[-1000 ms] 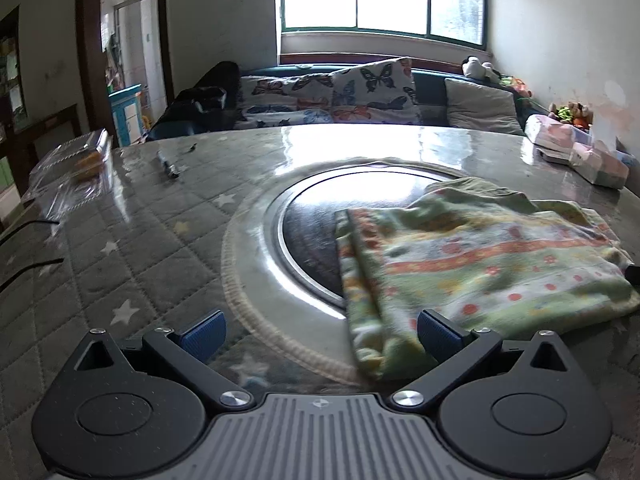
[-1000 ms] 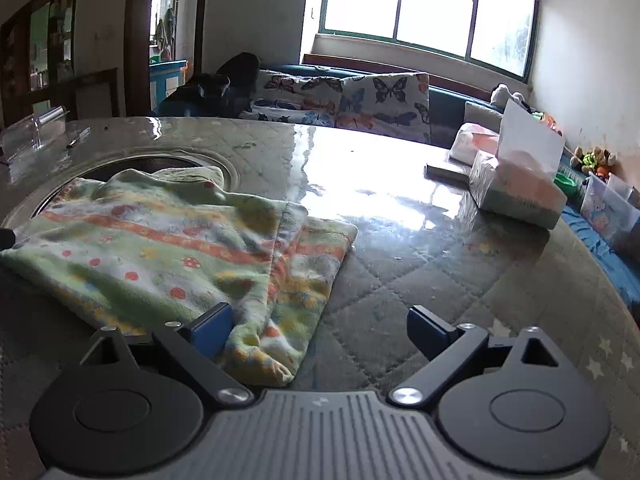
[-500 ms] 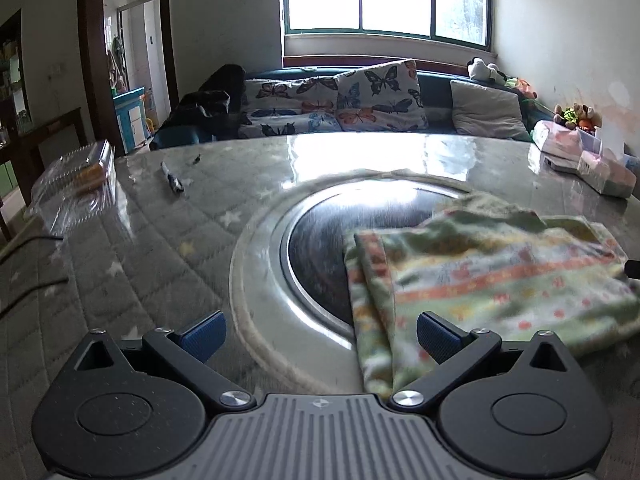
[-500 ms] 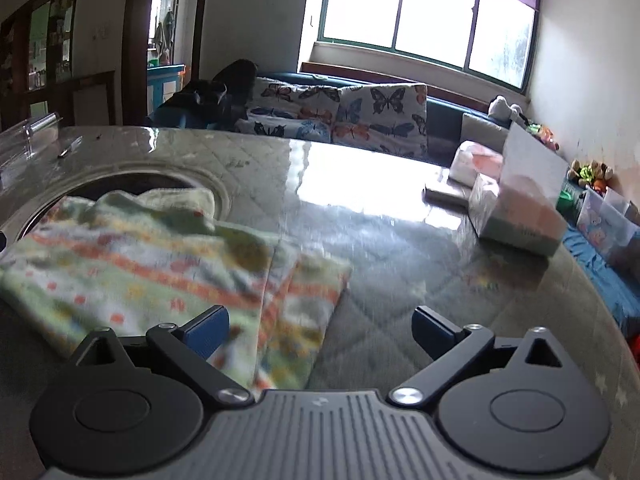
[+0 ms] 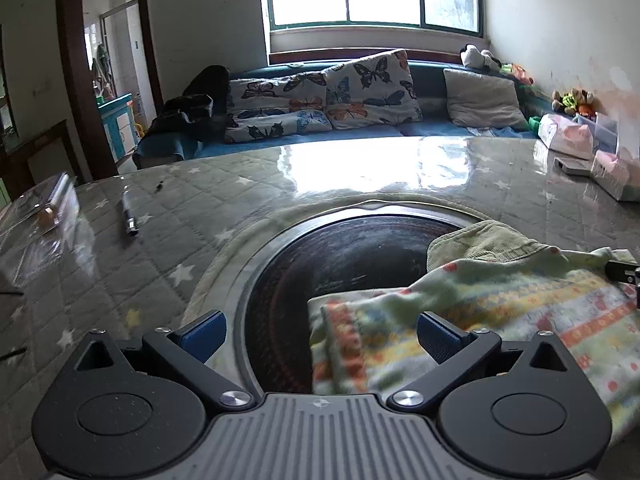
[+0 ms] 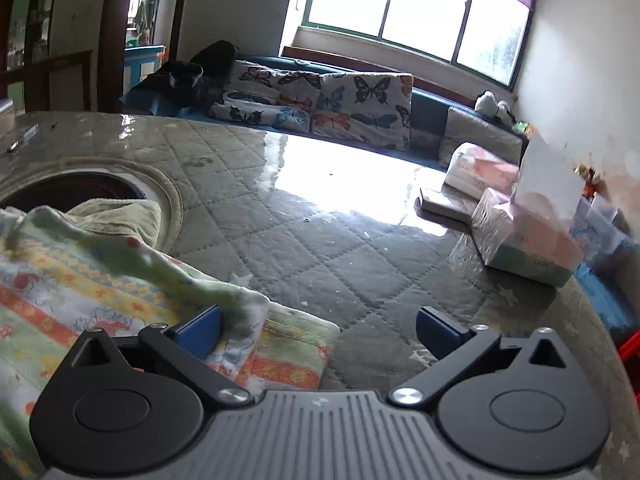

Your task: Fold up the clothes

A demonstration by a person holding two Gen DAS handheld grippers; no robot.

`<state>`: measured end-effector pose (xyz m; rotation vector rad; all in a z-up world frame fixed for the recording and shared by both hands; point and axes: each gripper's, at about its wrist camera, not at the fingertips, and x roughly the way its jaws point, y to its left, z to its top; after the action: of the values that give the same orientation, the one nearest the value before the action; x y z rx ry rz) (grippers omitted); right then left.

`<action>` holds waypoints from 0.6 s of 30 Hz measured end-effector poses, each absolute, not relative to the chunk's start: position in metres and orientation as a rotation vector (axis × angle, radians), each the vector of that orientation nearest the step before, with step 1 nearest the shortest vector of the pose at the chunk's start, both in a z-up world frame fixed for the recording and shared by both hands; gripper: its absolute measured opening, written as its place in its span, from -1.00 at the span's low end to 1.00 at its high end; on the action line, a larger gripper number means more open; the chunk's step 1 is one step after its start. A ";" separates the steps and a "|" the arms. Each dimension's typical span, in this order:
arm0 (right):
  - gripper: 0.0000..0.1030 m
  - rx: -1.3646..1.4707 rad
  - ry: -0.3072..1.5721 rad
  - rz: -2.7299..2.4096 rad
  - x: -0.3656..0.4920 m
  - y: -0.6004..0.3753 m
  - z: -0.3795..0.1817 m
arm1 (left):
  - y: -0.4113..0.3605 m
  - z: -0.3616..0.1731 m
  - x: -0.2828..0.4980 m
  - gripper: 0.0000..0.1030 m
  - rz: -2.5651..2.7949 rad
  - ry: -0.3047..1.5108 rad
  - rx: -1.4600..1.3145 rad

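Observation:
A folded green garment [image 5: 500, 312] with orange and yellow patterned stripes lies on the quilted table, partly over the round dark plate [image 5: 360, 256]. It also shows in the right wrist view [image 6: 80, 280]. My left gripper [image 5: 320, 332] is open, its fingers astride the garment's left edge. My right gripper [image 6: 320, 328] is open, its left finger [image 6: 200, 330] against the garment's right corner. The right gripper's tip [image 5: 624, 272] shows at the far right of the left wrist view.
A pen [image 5: 130, 216] and a clear plastic box [image 5: 44, 208] lie at the table's left. Tissue boxes [image 6: 528, 236] and a flat box [image 6: 444, 202] stand at the right. A sofa with butterfly cushions [image 5: 340, 96] is behind the table.
Both grippers have moved forward and closer to the garment. Its edges now sit between or against the fingers, and its upper layer looks rumpled and raised.

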<state>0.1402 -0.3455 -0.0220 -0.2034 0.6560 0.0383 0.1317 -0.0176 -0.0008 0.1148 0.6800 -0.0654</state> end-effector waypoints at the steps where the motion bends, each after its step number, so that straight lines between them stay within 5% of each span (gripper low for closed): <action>1: 1.00 -0.205 0.656 0.038 0.140 -0.346 -0.021 | -0.019 -0.002 0.135 1.00 -0.064 0.686 0.119; 18: 1.00 -0.253 0.640 0.167 0.163 -0.288 -0.010 | -0.054 -0.009 0.173 1.00 -0.129 0.722 0.138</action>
<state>0.1627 -0.2883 -0.0098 -0.2529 0.6403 0.1667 0.1726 -0.0537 -0.0089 0.1378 0.7220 -0.1286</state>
